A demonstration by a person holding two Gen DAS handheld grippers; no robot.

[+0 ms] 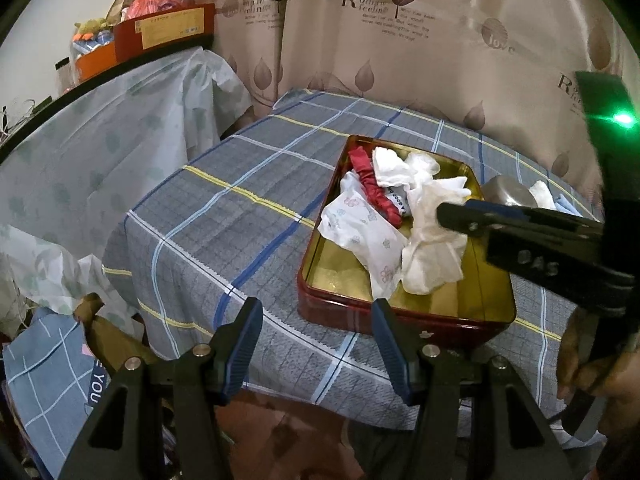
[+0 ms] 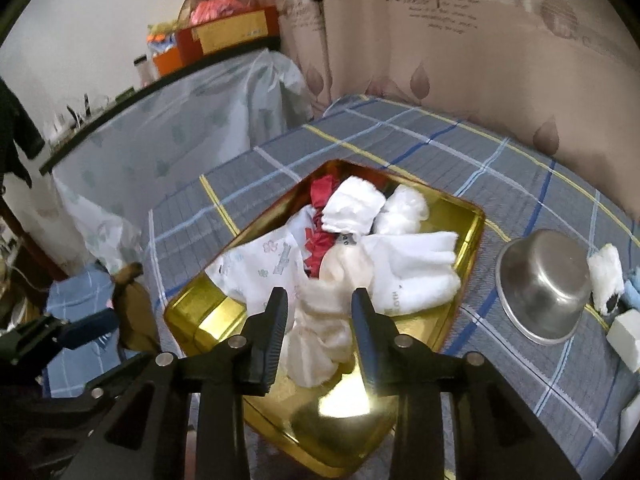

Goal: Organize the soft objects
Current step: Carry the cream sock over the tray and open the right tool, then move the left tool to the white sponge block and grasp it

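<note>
Socks (image 2: 408, 272) and cloths heaped in gold tin (image 2: 188, 312) on checked surface (image 1: 224, 216): cream cloth (image 2: 320, 336) nearest, patterned cloth (image 1: 360, 224) and red band (image 1: 374, 188) behind. Right gripper (image 2: 320, 308) low over tin, jaws apart either side of cream cloth, pads not pressing it. Left gripper (image 1: 318, 320) at tin's near edge, jaws wide, holding nothing; steel bowl (image 2: 544, 280) upside down right of tin.

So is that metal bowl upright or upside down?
Upside down: the metal bowl rests rim-down on the checked cloth, base upward.
</note>
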